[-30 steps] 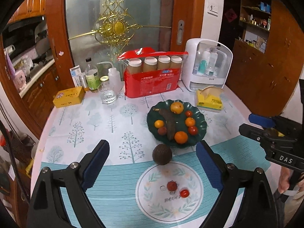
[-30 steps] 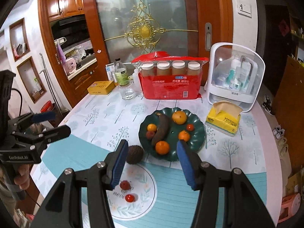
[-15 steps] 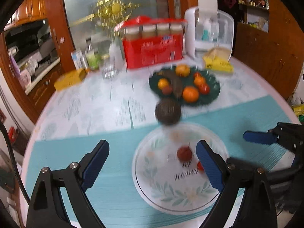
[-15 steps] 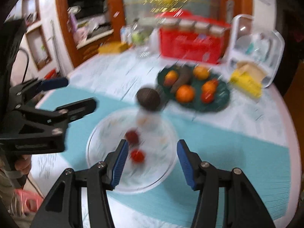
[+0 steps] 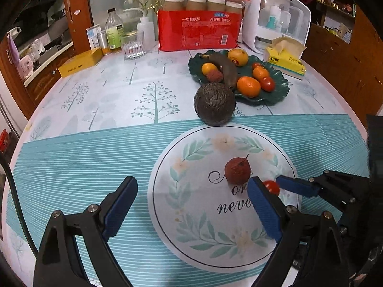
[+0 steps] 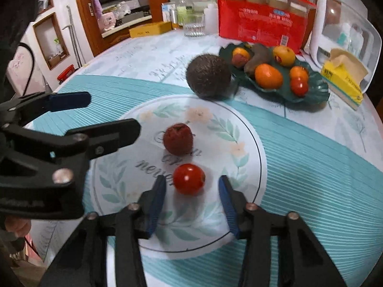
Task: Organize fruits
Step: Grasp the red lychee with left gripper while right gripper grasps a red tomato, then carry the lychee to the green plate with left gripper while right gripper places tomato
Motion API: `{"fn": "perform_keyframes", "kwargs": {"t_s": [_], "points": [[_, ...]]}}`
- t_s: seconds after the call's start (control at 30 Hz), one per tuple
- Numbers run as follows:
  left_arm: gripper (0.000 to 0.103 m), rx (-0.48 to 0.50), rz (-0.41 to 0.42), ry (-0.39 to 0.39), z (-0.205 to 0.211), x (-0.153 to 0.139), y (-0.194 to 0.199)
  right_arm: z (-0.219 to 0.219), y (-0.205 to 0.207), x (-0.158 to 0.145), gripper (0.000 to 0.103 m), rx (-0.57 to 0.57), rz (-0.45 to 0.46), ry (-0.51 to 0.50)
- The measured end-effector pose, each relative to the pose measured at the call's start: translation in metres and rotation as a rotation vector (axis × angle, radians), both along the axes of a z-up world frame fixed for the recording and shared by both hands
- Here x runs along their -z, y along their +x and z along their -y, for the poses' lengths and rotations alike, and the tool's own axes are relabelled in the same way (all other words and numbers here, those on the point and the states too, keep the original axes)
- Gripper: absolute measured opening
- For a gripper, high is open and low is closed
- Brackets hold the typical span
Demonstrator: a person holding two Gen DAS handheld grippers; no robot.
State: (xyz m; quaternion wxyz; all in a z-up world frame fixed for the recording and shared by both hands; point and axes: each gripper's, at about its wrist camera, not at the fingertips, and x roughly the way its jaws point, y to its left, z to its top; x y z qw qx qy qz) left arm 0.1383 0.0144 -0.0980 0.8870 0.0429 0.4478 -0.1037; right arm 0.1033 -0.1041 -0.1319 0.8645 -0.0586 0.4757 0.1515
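A: Closing on something that round is the worry. The cherry tomato [image 6: 189, 179] sits loose on the white plate [image 6: 241, 129], near edge, and if one pad meets it before the other, I'd judge it rolls toward the dark red fruit [image 6: 178, 138] just beyond it, or off the plate.

B: Start from the left, though. What's the left gripper [image 5: 191, 211] doing?

A: Its jaws stand wide apart with nothing between them but tablecloth and the plate's left rim. It holds and touches nothing. One risk there: it hangs close beside the right gripper [image 6: 192, 191], so the two could knock together over the plate.

B: And the right one?

A: Its jaws are closing, with the tomato between the blue fingers [image 6: 156, 201]. A gap shows on each side, so the pads aren't pressing yet.

B: Anything further right?

A: The rough brown fruit [image 6: 208, 76] sits on the cloth at the plate's far edge, touching or nearly touching the green dish [image 6: 318, 88] of oranges. A tomato squeezed too hard could split; too lightly, it may slip out on the lift.
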Motion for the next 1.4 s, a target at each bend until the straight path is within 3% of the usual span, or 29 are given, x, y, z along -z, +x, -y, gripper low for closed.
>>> {"fn": "perform_keyframes", "kwargs": {"t_s": [0.1,0.4,0.5,0.57,0.7,0.8,0.97,1.1,1.23,1.4], "points": [[0.092,0.001,-0.013,-0.002,0.004,0.005,0.004,0.004,0.002,-0.001,0.028,0.015,0.023,0.002],[0.091,0.028,-0.064,-0.021,0.025,0.024,0.021,0.05,0.008,-0.001,0.028,0.182,0.044,0.082],[0.083,0.044,-0.075,-0.018,0.033,0.029,0.026,0.066,0.008,-0.002,0.028,0.236,0.051,0.095],[0.069,0.059,-0.094,-0.021,0.038,0.034,0.029,0.076,0.007,-0.002,0.028,0.255,0.048,0.116],[0.054,0.067,-0.093,-0.003,0.047,0.038,0.03,0.083,0.007,-0.002,0.028,0.263,0.046,0.13],[0.032,0.077,-0.079,0.006,0.051,0.037,0.027,0.082,0.005,-0.002,0.028,0.257,0.049,0.122],[0.029,0.098,-0.085,0.007,0.056,0.032,0.019,0.08,0.004,-0.003,0.028,0.251,0.042,0.107],[0.028,0.125,-0.066,-0.013,0.055,0.005,0.008,0.081,0.001,-0.012,0.027,0.248,0.019,0.13],[0.028,0.149,-0.003,-0.028,0.05,-0.052,0.004,0.083,0.002,-0.046,0.027,0.235,0.036,0.154],[0.028,0.161,0.105,-0.011,0.046,-0.147,0.014,0.093,0.011,-0.143,0.027,0.201,0.151,0.202]]}}
